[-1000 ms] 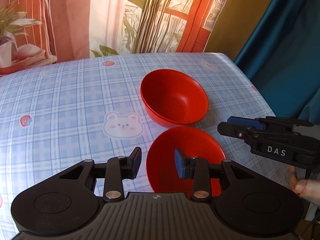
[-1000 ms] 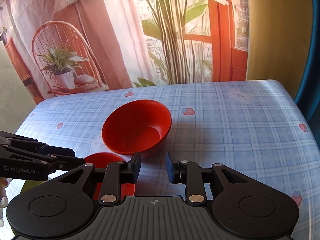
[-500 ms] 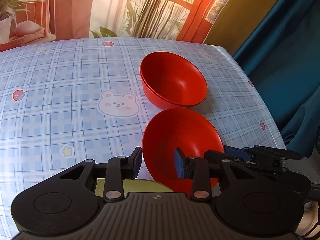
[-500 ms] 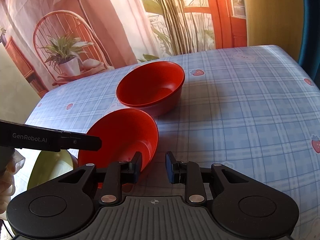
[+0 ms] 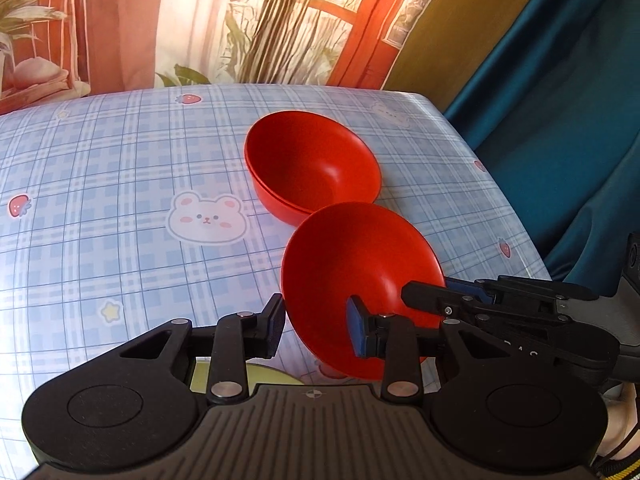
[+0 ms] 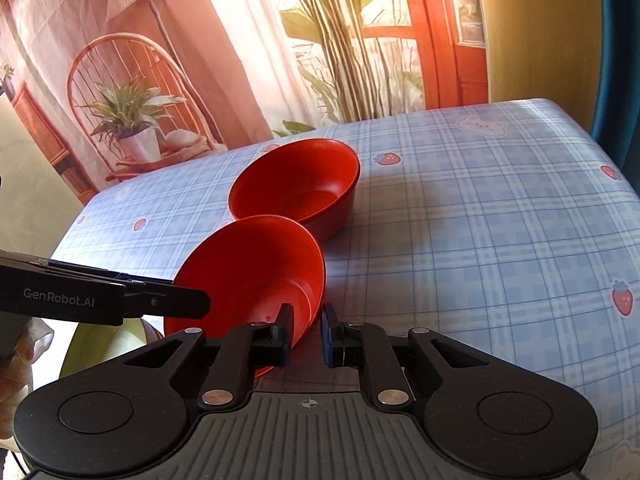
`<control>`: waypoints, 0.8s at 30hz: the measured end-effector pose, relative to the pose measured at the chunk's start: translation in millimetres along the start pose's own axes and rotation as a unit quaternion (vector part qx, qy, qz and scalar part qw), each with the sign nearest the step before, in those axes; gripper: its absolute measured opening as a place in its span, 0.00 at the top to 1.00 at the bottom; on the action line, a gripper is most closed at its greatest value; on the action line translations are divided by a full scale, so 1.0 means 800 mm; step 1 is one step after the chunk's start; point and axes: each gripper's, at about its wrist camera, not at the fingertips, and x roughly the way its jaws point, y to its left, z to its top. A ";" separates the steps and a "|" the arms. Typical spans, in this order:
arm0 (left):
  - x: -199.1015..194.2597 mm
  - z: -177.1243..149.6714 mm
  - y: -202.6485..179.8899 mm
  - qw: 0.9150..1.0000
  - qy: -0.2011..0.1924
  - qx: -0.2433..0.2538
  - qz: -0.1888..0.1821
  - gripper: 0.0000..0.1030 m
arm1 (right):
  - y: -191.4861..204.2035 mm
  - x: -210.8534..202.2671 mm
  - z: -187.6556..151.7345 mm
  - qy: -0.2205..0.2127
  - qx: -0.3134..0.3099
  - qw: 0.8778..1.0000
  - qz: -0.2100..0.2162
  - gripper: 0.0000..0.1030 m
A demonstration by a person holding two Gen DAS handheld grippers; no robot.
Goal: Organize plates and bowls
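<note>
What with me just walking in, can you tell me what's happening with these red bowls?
A person holds a gripper in each hand. The near red bowl is tilted up, its rim pinched by the left gripper; the right gripper has just been closing on the opposite rim. The far red bowl sits on the table just beyond, probably where this one goes.

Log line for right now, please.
tilted red bowl | left gripper grips its rim | right gripper jaws just closed on same rim | stacked red bowls on table behind
</note>
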 end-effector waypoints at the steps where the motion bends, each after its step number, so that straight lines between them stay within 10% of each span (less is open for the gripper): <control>1: -0.002 0.000 -0.002 1.000 -0.002 0.002 -0.002 0.66 | -0.001 -0.003 0.002 -0.003 0.000 1.000 -0.001 0.87; 24: -0.037 0.035 -0.020 0.997 -0.074 0.004 -0.022 0.66 | -0.007 -0.031 0.060 -0.056 0.000 0.998 0.001 0.87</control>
